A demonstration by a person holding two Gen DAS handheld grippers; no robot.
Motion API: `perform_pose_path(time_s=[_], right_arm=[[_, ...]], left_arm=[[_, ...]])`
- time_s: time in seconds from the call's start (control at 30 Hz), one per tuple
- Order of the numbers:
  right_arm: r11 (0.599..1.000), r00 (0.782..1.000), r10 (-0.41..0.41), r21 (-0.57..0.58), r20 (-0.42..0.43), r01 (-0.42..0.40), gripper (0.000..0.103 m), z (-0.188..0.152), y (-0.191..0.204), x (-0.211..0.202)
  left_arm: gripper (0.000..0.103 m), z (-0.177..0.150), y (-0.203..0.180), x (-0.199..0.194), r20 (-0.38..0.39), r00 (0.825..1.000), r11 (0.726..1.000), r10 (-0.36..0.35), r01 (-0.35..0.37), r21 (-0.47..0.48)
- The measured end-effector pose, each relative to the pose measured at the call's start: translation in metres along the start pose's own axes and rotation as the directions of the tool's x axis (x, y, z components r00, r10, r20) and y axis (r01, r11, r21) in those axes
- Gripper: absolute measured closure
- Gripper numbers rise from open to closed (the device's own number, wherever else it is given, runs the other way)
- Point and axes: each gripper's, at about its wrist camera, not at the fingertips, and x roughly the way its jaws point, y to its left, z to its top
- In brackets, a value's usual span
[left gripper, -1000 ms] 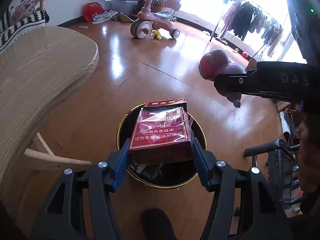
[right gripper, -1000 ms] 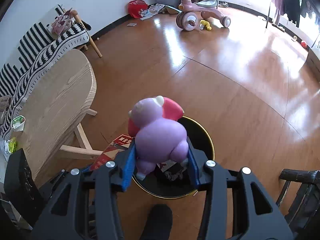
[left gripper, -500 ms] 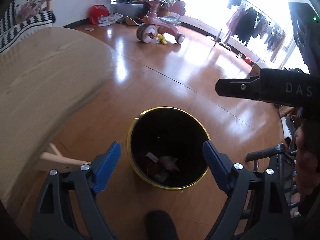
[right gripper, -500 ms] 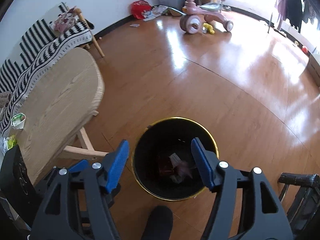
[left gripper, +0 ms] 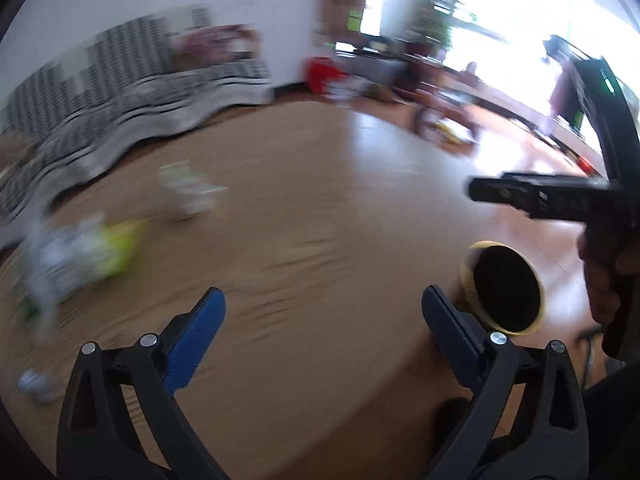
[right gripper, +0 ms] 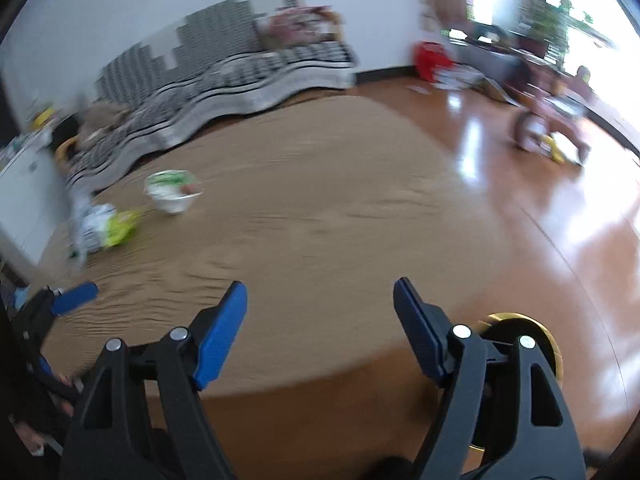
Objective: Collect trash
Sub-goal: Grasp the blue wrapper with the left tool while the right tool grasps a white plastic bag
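Both views are motion-blurred. My left gripper (left gripper: pixel 323 312) is open and empty above the round wooden table (left gripper: pixel 320 240). My right gripper (right gripper: pixel 320 304) is open and empty over the table's near edge (right gripper: pixel 320 240). A white bowl with a green lid (right gripper: pixel 173 192) and a green-and-white wrapper (right gripper: pixel 106 230) lie at the table's far left; both also show in the left wrist view, the bowl (left gripper: pixel 188 190) and the wrapper (left gripper: pixel 80 256). A crumpled scrap (left gripper: pixel 34 384) lies at the left edge. The black bin with a gold rim (left gripper: pixel 506 286) stands on the floor to the right, partly hidden by my right finger (right gripper: pixel 520 332).
A striped sofa (right gripper: pixel 208 88) runs behind the table. A pink tricycle (right gripper: pixel 548 132) and a red bag (right gripper: pixel 430 58) stand on the wooden floor at the back right. The right gripper's body (left gripper: pixel 560 196) and the hand holding it show at the right.
Both grippers opened and dropped the red box and the purple toy into the bin, then swung left and up from the bin toward the table.
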Motion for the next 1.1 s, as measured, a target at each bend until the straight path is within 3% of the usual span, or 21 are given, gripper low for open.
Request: perform_pose_path(time_s=[0.1, 0.17, 0.3, 0.43, 0.6, 0.9, 1.0, 1.1], right_arm=[[0.996, 0.998, 0.061, -0.063, -0.006, -0.061, 0.030, 0.009, 0.057, 0.019], [0.988, 0.994, 0.105, -0.109, -0.018, -0.107, 0.030, 0.012, 0.097, 0.034], [0.970, 0.982, 0.177, -0.159, -0.059, -0.184, 0.030, 0.011, 0.163, 0.061], [0.956, 0.966, 0.239, -0.151, -0.095, -0.251, 0.030, 0.012, 0.207, 0.088], [0.941, 0.954, 0.286, -0.161, -0.087, -0.297, 0.030, 0.018, 0.252, 0.113], [0.924, 0.978, 0.210, -0.322, -0.020, -0.205, 0.031, 0.028, 0.318, 0.157], [0.919, 0.983, 0.182, -0.355, -0.010, -0.174, 0.041, 0.028, 0.330, 0.168], [0.910, 0.986, 0.164, -0.384, -0.005, -0.154, 0.077, 0.027, 0.336, 0.176]], left_arm=[[0.007, -0.018, 0.077, -0.027, -0.003, 0.993, 0.984, 0.119, -0.119, -0.133], [0.007, -0.031, 0.125, -0.045, -0.013, 0.981, 0.956, 0.193, -0.191, -0.222], [0.007, -0.050, 0.191, -0.080, -0.017, 0.959, 0.910, 0.285, -0.276, -0.309], [0.007, -0.071, 0.238, -0.088, -0.063, 0.958, 0.871, 0.279, -0.280, -0.403], [0.007, -0.094, 0.272, -0.071, -0.127, 0.958, 0.842, 0.258, -0.287, -0.457], [0.007, -0.098, 0.291, -0.034, -0.168, 0.953, 0.831, 0.252, -0.303, -0.467], [0.007, -0.101, 0.294, -0.020, -0.191, 0.947, 0.830, 0.258, -0.319, -0.459], [0.008, -0.102, 0.290, -0.014, -0.195, 0.942, 0.833, 0.272, -0.332, -0.442]])
